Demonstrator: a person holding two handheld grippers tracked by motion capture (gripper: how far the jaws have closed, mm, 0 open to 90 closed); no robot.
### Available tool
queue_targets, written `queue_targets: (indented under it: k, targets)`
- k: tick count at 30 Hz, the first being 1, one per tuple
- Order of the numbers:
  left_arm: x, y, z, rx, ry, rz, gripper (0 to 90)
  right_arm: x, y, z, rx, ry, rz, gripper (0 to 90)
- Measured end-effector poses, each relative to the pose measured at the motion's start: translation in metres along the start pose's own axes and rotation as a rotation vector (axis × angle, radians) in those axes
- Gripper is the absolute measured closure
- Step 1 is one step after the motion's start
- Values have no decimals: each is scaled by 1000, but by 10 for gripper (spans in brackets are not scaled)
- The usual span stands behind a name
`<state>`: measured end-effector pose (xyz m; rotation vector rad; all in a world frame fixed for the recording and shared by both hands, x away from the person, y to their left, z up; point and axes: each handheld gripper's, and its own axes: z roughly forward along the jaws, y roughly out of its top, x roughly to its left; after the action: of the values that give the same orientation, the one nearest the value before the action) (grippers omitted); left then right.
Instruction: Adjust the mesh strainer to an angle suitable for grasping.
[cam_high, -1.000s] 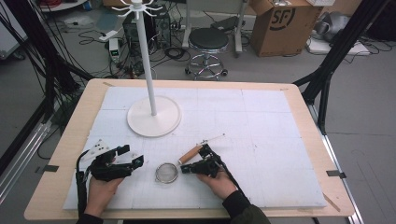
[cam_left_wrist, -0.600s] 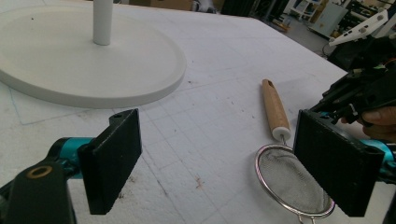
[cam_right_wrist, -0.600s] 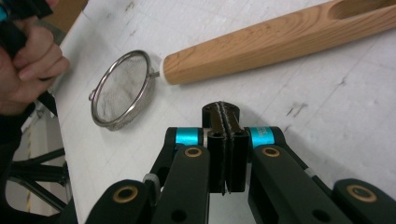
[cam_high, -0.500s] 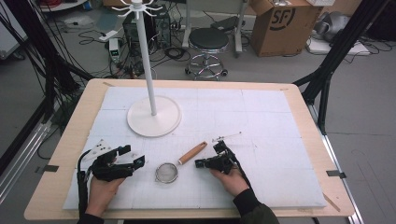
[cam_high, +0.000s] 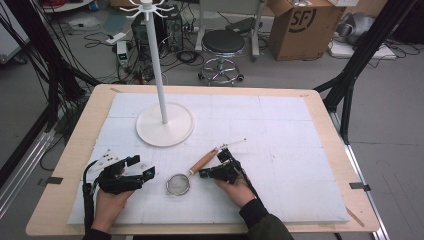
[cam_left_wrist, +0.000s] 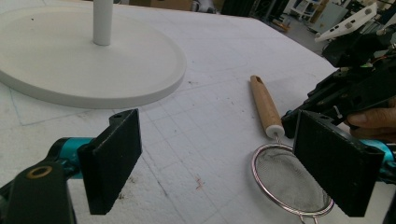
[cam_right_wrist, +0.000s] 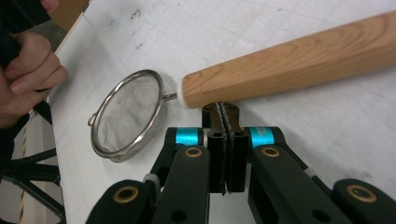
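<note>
A small wire-mesh strainer (cam_high: 178, 184) with a wooden handle (cam_high: 204, 161) lies on the white foam mat, its handle pointing up and to the right. My right gripper (cam_high: 202, 174) is shut with nothing between its jaws. In the right gripper view its tips (cam_right_wrist: 223, 112) sit just under the handle (cam_right_wrist: 289, 60), at the end that meets the mesh (cam_right_wrist: 128, 112). I cannot tell whether they touch. My left gripper (cam_high: 142, 166) rests open to the left of the strainer. In the left gripper view (cam_left_wrist: 224, 163) its pads stand wide apart, and the mesh (cam_left_wrist: 287, 179) is partly hidden behind the right pad.
A white stand with a round base (cam_high: 165, 125) and a tall pole rises at the mat's back left. Its base (cam_left_wrist: 70, 60) lies just ahead of the left gripper. The mat sits on a wooden table (cam_high: 330, 115). A thin metal rod (cam_high: 235, 144) lies beyond the handle.
My right gripper shifted a little to the right, then came back to the mesh end of the handle. The strainer and my left gripper have stayed where they were.
</note>
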<state>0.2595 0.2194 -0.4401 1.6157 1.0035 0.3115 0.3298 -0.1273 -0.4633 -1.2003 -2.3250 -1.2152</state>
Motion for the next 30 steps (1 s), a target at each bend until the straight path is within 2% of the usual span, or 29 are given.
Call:
queue_targets:
  k: [7,12,23,30]
  targets:
    - [1,0,-2,-5,4,-6,161,11,2,11,16,7,-23,899]
    - [0,0,-1,0,1,0,161,17,4,20,31,46,-26,899]
    - [1,0,-1,0,1,-2,161,32,8,37,56,79,-42,899]
    - [1,0,-2,-3,-2,-3,161,49,12,56,90,105,-75,899]
